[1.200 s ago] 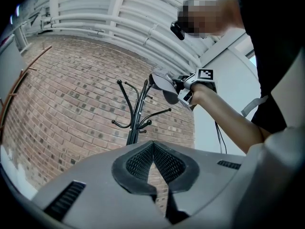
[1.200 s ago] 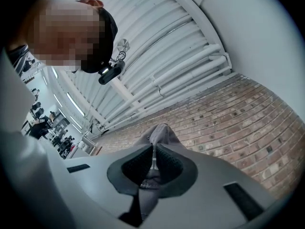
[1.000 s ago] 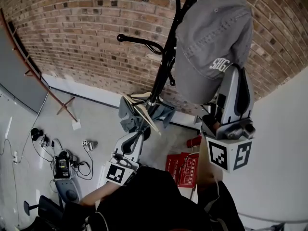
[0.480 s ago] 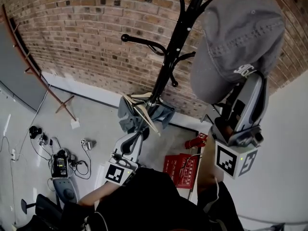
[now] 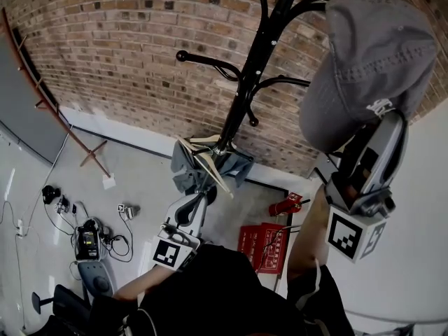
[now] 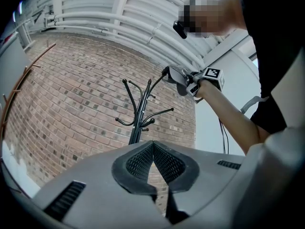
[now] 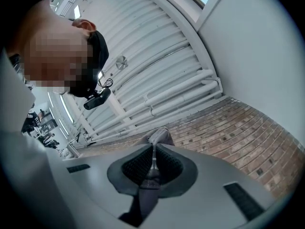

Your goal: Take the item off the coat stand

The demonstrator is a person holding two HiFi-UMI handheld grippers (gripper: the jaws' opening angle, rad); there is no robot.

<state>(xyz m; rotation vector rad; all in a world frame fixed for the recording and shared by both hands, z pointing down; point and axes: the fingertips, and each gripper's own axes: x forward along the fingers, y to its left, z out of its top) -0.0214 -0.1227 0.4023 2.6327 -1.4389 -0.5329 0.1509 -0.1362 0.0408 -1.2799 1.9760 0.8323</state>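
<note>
Cap (image 5: 374,61): clamped in right hand-held gripper (image 7: 153,151), whose tips it hides in head view.
Coat stand (image 5: 255,61): top cut off.
Left hand-held gripper (image 6: 152,144): together, empty.

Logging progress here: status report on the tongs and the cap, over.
Right tongs shut on grey cap. Left tongs shut, empty. Cap beside top hook of coat stand; contact unclear. Nothing else in the way.

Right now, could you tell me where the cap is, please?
Head view, upper right: the cap is clamped in the right gripper, just right of the coat stand.
</note>
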